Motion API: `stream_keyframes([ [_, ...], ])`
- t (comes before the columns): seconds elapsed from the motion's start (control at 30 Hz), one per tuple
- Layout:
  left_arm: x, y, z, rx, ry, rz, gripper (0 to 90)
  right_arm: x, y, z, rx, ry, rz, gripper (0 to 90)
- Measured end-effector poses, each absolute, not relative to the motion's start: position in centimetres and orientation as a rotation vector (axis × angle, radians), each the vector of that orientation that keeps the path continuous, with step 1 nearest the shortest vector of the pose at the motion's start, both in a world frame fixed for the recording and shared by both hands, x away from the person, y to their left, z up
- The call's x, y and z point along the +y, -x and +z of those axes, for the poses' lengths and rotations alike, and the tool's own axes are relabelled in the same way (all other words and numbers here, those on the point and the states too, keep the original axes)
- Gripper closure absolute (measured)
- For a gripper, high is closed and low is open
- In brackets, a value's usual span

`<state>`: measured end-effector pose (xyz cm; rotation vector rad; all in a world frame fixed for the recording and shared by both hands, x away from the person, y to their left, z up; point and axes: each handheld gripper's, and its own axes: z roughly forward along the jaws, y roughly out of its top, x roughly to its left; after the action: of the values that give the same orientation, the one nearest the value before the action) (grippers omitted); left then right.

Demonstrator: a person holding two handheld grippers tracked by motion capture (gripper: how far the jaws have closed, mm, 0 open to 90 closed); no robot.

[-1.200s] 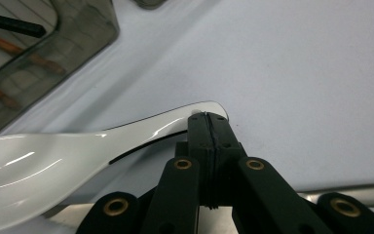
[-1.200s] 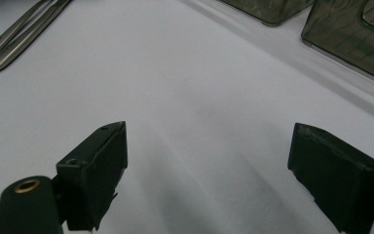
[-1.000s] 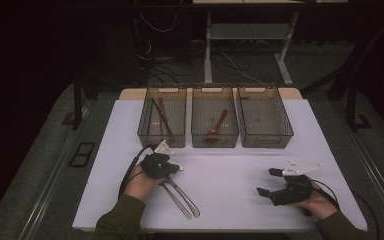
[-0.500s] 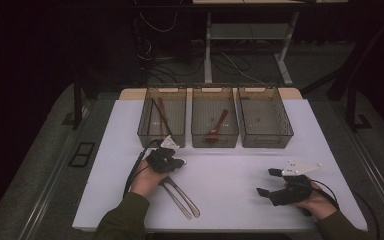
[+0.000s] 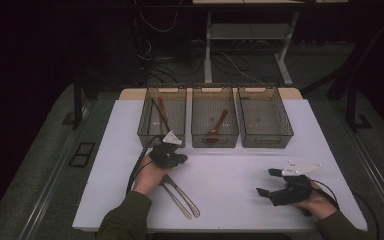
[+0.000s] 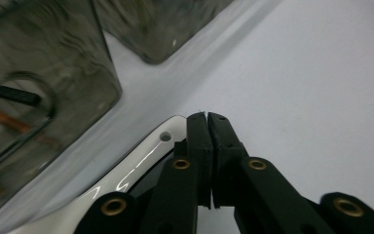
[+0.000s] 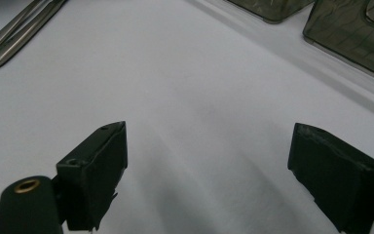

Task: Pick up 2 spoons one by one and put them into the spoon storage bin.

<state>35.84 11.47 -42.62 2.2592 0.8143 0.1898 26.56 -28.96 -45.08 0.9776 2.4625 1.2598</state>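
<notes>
High view: left gripper is seen just in front of the left bin, over the head end of the metal tongs; the tongs lie on the white tabletop near its front-left part, handles angled toward the front edge. Whether the tongs are actually touched can't be told here. Right gripper is held low near the front-right corner, jaws spread, nothing between them. Three smoky bins are lined up along the far edge — middle bin holds a reddish spoon, right bin looks bare, left bin holds dark and brown sticks. Left gripper view: left gripper jaws are pressed together, only a hairline gap, nothing seen gripped; a shiny tongs end with a hole lies just beside and under the jaws, the bin wall is close on the left. The jaws have just eased open a trace. Right gripper view: right gripper jaws stand wide apart over bare tabletop — empty; tongs handles are seen at the far upper left, well apart.
</notes>
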Motion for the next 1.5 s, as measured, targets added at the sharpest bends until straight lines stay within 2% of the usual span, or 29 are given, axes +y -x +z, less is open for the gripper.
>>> stream_keyframes([
  [0.23,15.1,-35.5,-41.1,0.865,-2.178,0.228,71.2,-28.9,-26.5,-45.1,2.464,-0.978,1.26,14.3],
  [0.53,20.1,-36.1,-41.1,1.028,-2.132,0.342,54.1,-28.9,-26.6,-45.1,2.466,-0.976,1.256,14.3],
  [0.77,21.0,-36.9,-42.1,1.098,-2.119,0.324,43.7,-28.8,-26.6,-45.2,2.468,-0.979,1.255,14.3],
  [1.2,20.0,-37.7,-43.5,1.117,-2.181,0.271,41.8,-28.8,-26.6,-45.2,2.463,-0.981,1.26,14.3],
  [1.5,20.1,-37.6,-43.9,1.108,-2.186,0.25,52.6,-28.8,-26.6,-45.2,2.462,-0.98,1.26,14.3],
])
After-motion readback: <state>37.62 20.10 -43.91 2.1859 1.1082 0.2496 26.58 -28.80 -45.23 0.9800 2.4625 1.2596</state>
